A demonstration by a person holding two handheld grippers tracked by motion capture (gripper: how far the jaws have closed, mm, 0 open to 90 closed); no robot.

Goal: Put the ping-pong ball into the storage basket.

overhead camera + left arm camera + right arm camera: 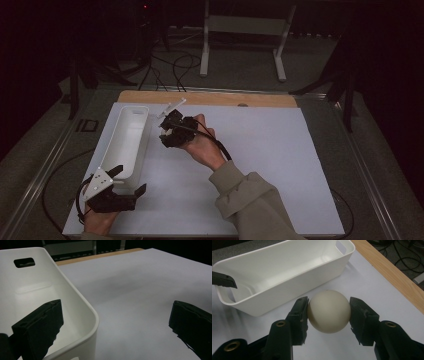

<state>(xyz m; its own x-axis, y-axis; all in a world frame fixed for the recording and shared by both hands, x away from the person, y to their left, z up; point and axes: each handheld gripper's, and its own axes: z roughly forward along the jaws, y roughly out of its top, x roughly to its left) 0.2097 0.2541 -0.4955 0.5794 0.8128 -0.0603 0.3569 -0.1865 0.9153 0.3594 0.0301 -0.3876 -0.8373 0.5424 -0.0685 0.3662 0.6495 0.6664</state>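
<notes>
If I squeeze too softly, the ball (329,311) can slip out, because it is round and smooth and my two black jaws only touch it on two small spots. If I squeeze off to one side, it can pop away and roll across the white table (260,165), maybe off the wooden edge (210,98) at the back. If I lift it over the white bin (131,137) too low, it can bump the rim and get knocked loose.

My right gripper (329,315) is pinching the ball now. It sits right between the jaws, one jaw pressed on each side, near their tips. It looks like it is just above the table or resting on it; I cannot tell which. The bin is just behind it, close by, and looks empty.

My left gripper (131,181) has its jaws spread wide and holds nothing. One jaw hangs over the near end of the bin, and the other is out over the bare table.
</notes>
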